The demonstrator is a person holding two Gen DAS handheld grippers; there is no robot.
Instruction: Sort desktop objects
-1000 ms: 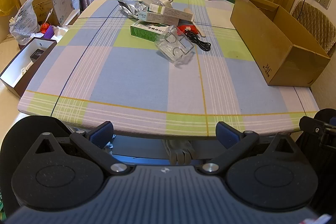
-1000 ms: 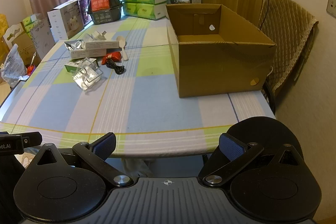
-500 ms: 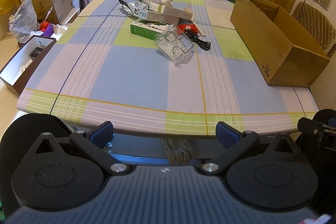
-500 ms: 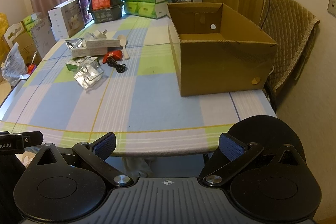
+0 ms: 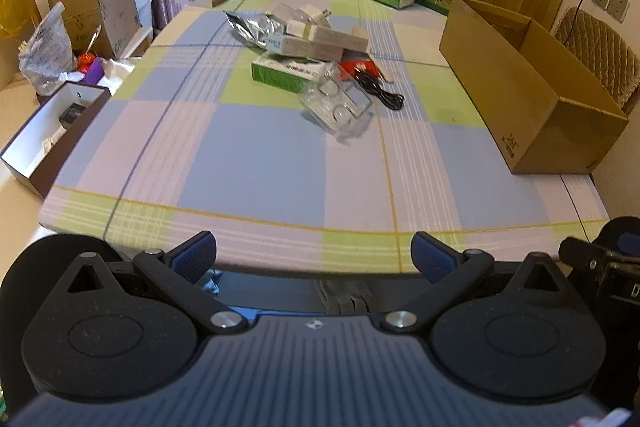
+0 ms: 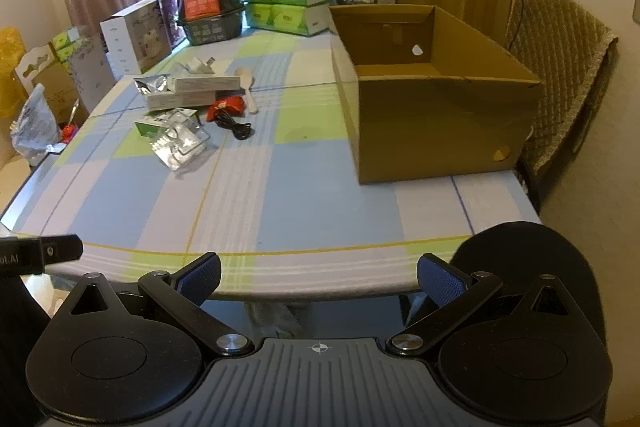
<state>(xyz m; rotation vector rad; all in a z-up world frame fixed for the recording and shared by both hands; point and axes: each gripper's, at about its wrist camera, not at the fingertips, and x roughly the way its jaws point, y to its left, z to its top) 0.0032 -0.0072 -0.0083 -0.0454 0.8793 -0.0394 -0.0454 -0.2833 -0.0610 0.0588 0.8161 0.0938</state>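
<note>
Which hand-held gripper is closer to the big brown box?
Right. The right hand-held gripper hangs off the table's near edge, almost facing the cardboard box. The left hand-held gripper sits farther over, with the box far to its right.

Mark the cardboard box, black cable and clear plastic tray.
cardboard box (image 6: 436, 131), right wrist view, near side wall.
black cable (image 6: 236, 127), right wrist view, coiled middle.
clear plastic tray (image 5: 336, 103), left wrist view, centre of moulded top.

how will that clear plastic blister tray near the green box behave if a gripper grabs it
The clear plastic blister tray looks thin and hollow, so it is probably very light and may flex or crackle under a squeeze. Its glossy surface could slip between pads. One end leans on the green box, so a push may slide it.
</note>
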